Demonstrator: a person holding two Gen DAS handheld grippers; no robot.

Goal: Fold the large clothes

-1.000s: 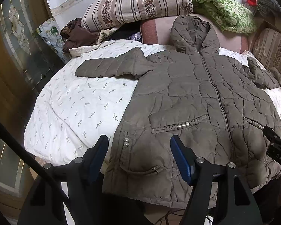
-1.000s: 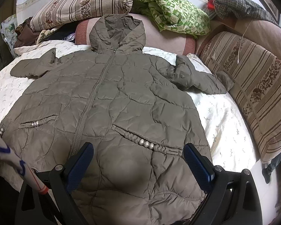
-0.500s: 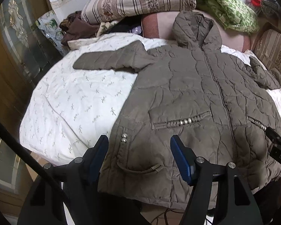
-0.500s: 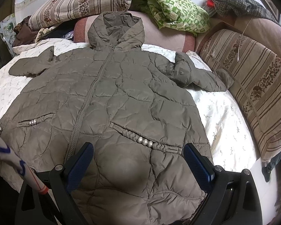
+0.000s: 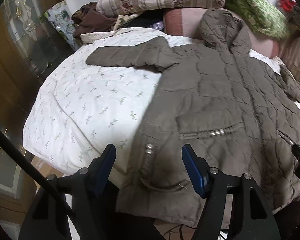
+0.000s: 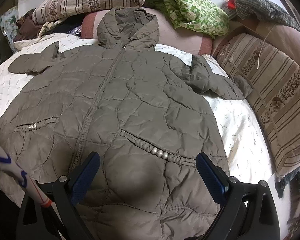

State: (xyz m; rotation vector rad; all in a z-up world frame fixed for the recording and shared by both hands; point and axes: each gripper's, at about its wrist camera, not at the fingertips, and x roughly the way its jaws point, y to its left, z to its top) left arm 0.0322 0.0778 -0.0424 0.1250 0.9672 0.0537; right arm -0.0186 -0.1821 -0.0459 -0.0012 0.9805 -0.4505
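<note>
Now: coat (image 6: pixel 130 104) flat on the bed (image 5: pixel 80 104), zipped front up, long axis running hem-near to hood-far | your left tool (image 5: pixel 148 156) gapes empty over the hem's left corner | your right tool (image 6: pixel 148 164) gapes empty over the right pocket | left sleeve (image 5: pixel 126 57) lies nearer your left.

Ahead of my jaws lies a bed (image 5: pixel 86 108) under a white leaf-print quilt (image 6: pixel 240 124). A quilted olive hooded coat (image 6: pixel 130 104) lies flat on it, zipped, sleeves out both ways, its hem right below me. Far beyond, striped pillows (image 6: pixel 86 0) and a green patterned cloth (image 6: pixel 194 14) pile up.
</note>
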